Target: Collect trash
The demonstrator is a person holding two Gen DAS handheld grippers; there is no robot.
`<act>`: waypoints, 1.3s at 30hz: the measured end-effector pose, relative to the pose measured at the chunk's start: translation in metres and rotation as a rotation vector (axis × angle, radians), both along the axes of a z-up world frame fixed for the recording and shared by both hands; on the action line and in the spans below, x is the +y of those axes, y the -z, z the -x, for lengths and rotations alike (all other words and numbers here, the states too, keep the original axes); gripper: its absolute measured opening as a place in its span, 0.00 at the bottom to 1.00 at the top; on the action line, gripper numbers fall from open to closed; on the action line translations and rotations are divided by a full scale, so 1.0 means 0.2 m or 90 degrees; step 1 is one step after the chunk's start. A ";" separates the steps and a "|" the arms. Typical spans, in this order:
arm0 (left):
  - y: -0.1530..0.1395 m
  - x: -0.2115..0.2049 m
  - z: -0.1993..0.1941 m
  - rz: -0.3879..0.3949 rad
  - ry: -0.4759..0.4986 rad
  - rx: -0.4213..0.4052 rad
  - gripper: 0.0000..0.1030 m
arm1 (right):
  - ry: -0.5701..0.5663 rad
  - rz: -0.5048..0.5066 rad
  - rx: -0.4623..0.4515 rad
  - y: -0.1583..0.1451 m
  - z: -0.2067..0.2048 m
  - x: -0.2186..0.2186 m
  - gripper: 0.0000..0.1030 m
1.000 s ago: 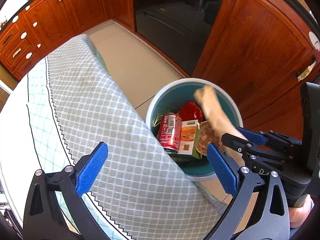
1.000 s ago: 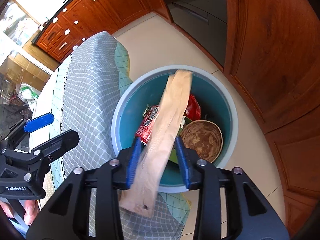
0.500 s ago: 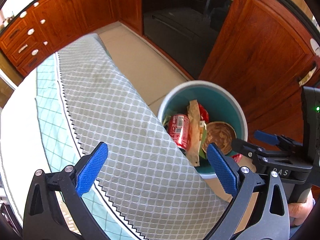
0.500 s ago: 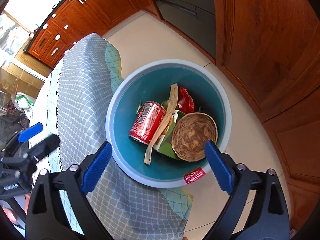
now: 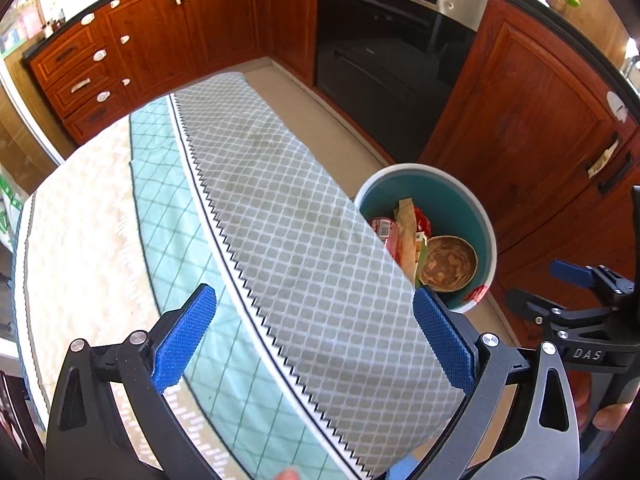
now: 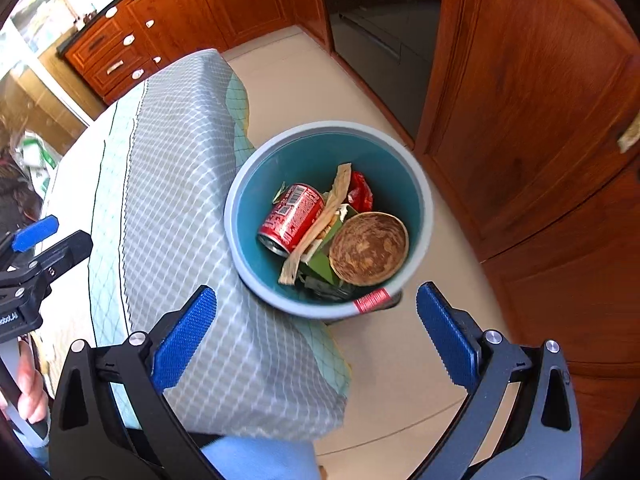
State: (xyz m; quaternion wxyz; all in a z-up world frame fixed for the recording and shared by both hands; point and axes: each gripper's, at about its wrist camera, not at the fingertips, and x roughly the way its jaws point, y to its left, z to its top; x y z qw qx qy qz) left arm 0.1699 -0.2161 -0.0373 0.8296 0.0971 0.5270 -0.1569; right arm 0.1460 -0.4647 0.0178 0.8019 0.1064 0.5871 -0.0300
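A blue-grey bin (image 6: 240,184) stands on the floor by the table's corner. In it lie a red soda can (image 6: 294,218), a tan paper strip (image 6: 320,224), a brown paper bowl (image 6: 368,248), a red wrapper (image 6: 360,196) and a green carton. My right gripper (image 6: 316,340) hovers above the bin's near rim; its jaws are opening and nothing is between them. My left gripper (image 5: 316,340) stands open and empty over the table's grey checked cloth (image 5: 300,240). The left wrist view shows the bin (image 5: 448,204) partly hidden by the cloth, with the right gripper (image 5: 540,286) beside it.
Red-brown wooden cabinets (image 5: 160,40) and a black oven (image 5: 392,60) line the far wall. A tall wooden door (image 6: 540,100) rises right of the bin. Beige floor tiles (image 6: 320,92) lie between. A hand (image 6: 28,392) holds the left gripper (image 6: 36,248) at the left edge.
The right gripper opened and let go of the tan paper strip, which dropped into the bin. Both grippers pulled up and back, so the bin looks smaller.
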 end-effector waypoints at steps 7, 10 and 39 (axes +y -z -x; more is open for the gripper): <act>-0.10 0.08 0.20 0.009 -0.009 -0.016 0.96 | -0.003 0.057 -0.024 -0.15 0.19 0.06 0.93; -0.11 0.09 0.28 0.006 -0.005 -0.021 0.96 | 0.005 0.059 -0.026 -0.17 0.27 0.06 0.93; -0.12 0.03 0.50 -0.025 0.022 -0.027 0.96 | 0.015 0.063 -0.020 -0.16 0.47 0.09 0.93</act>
